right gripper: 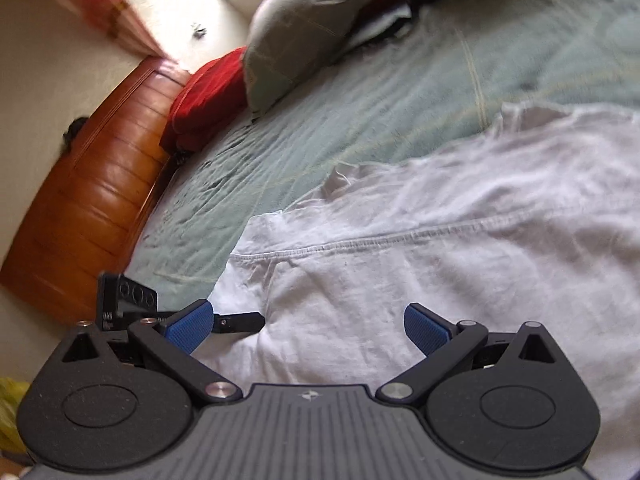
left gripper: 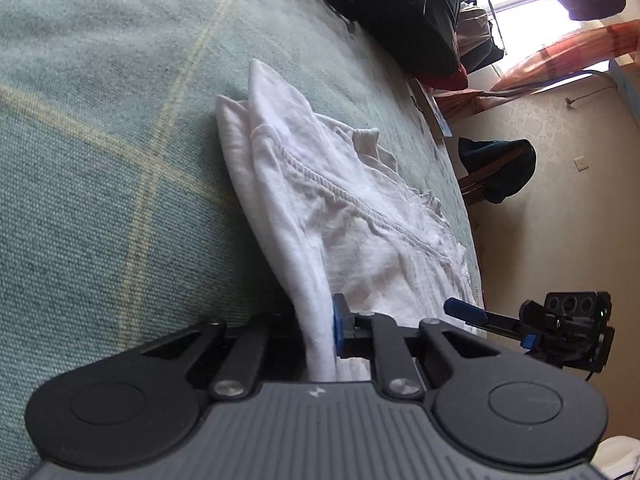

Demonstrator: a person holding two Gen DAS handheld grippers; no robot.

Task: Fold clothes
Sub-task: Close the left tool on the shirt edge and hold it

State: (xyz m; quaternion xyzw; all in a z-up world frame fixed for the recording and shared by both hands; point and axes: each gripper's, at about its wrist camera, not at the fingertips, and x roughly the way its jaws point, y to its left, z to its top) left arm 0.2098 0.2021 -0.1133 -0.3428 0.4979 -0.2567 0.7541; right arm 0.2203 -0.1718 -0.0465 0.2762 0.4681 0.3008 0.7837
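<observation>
A white garment (left gripper: 340, 184) lies crumpled on the green bed cover (left gripper: 100, 120). My left gripper (left gripper: 320, 332) is shut on a raised fold of its near edge; the cloth runs up between the jaws and hides the left pad. In the right wrist view the same garment (right gripper: 440, 260) spreads flat, with a stitched hem across it. My right gripper (right gripper: 308, 328) stands open just above it, with nothing between its blue pads (right gripper: 192, 326). The right gripper (left gripper: 472, 310) also shows at the bed's edge in the left wrist view. The left gripper's finger (right gripper: 240, 322) touches the garment's left edge.
A wooden headboard (right gripper: 92, 184), a red pillow (right gripper: 208, 96) and a grey-green pillow (right gripper: 296, 28) lie at the bed's head. Black bags (left gripper: 412, 12) sit on the far side. A chair with dark cloth (left gripper: 500, 168) stands on the floor beside the bed.
</observation>
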